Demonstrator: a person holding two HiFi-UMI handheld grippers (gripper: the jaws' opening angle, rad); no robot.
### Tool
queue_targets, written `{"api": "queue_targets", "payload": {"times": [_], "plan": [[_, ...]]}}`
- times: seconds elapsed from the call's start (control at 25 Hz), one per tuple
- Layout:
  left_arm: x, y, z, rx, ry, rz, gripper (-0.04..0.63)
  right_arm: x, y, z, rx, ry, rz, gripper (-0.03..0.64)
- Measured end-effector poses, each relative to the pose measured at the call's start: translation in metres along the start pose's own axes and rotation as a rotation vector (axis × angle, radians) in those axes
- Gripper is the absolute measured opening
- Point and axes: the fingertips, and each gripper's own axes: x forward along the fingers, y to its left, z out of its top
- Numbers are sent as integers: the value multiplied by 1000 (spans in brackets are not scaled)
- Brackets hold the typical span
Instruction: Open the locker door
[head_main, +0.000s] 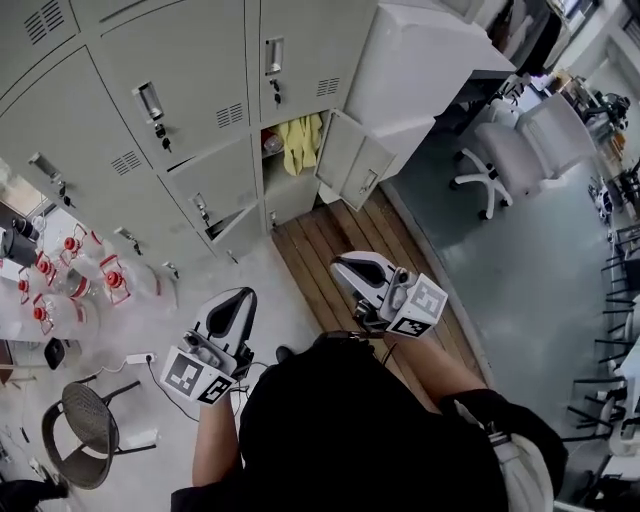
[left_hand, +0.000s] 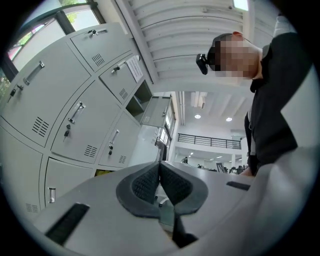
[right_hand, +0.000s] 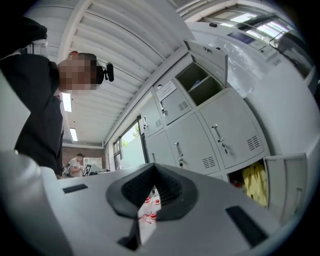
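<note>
Where pale grey sheet-metal lockers (head_main: 190, 90) line the wall, each flat door carrying a louvred vent and a slim handle, 1 bottom locker door (head_main: 345, 155) stands swung wide beside the wooden plank strip (head_main: 330, 250), baring yellow cloth (head_main: 300, 140) inside. Well apart from it, near the person's body, the 2 tools, left gripper (head_main: 240, 298) and right gripper (head_main: 345, 266), each have ribbed dark pads pressed together, holding nothing.
</note>
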Motion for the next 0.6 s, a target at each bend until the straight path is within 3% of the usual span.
{"api": "queue_targets", "payload": {"times": [0.2,0.6], "plan": [[0,-6,-10,29,36,55,17,-4,15,-11,-71,58,92,11],[33,-48,-37,34,102,83,17,-34,-1,-13,-83,72,128,11]]}}
